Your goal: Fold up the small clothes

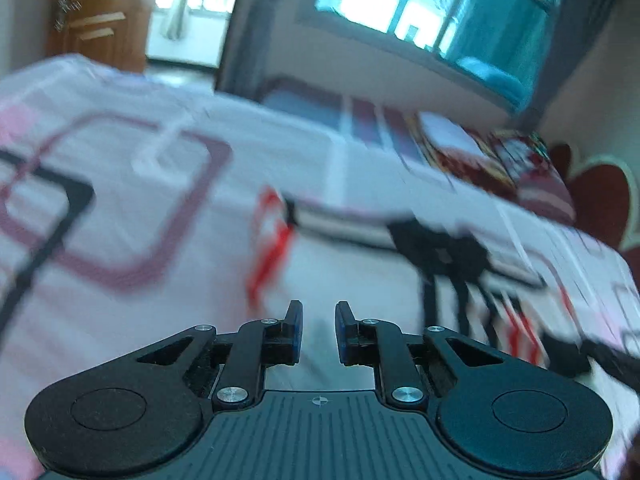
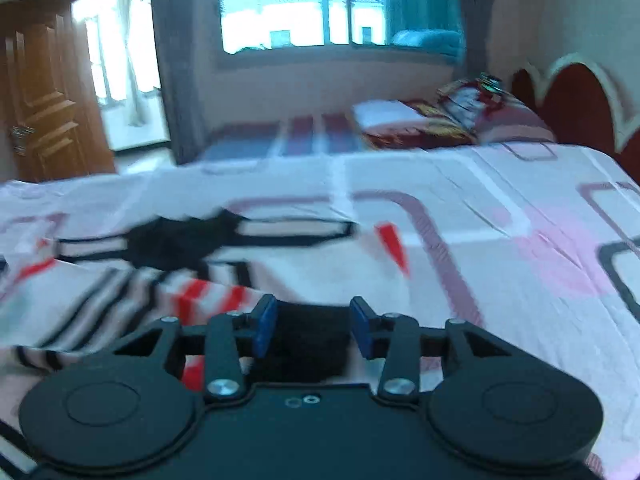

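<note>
Lying limp on the bed (image 2: 460, 208), the striped garment (image 2: 120, 284) is judged light and floppy, best pinched at a hem by the left gripper (image 1: 319, 322) and right gripper (image 2: 313, 322), whose fingers are parted and empty.

Open bedspread (image 2: 460, 216) ahead, pillows (image 2: 452, 120) far back

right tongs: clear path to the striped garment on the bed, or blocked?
Probably yes. The right tongs stand open, and the striped garment lies flat on the bed sheet just ahead and to their left. Nothing sits between them. Motion blur hides the exact gap.
</note>
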Demonstrator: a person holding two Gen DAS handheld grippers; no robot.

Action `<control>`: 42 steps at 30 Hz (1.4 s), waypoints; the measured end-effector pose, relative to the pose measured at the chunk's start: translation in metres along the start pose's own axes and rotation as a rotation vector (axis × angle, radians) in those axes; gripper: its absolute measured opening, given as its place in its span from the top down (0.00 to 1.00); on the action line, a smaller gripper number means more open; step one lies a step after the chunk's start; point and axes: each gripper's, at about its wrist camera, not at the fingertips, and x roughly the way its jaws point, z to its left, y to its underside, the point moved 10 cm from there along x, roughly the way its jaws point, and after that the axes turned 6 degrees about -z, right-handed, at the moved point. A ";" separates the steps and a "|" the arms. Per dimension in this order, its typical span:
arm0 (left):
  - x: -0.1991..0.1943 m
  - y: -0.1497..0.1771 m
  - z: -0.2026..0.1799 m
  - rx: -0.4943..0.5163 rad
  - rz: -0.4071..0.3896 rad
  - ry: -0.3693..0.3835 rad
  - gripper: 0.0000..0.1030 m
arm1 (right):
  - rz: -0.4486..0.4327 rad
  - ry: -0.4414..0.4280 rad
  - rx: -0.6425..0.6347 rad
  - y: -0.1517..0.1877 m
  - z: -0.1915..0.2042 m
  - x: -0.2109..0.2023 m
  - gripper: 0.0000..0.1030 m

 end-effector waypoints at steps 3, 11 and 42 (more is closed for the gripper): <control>0.001 0.035 -0.006 0.063 0.031 -0.033 0.85 | 0.034 -0.063 -0.028 0.006 0.025 0.007 0.62; 0.001 0.046 0.013 0.049 0.004 -0.049 0.97 | 0.118 -0.022 -0.141 0.047 0.014 0.024 0.62; -0.039 0.068 -0.078 0.118 0.036 0.018 0.96 | 0.155 -0.110 -0.095 0.040 0.027 -0.014 0.56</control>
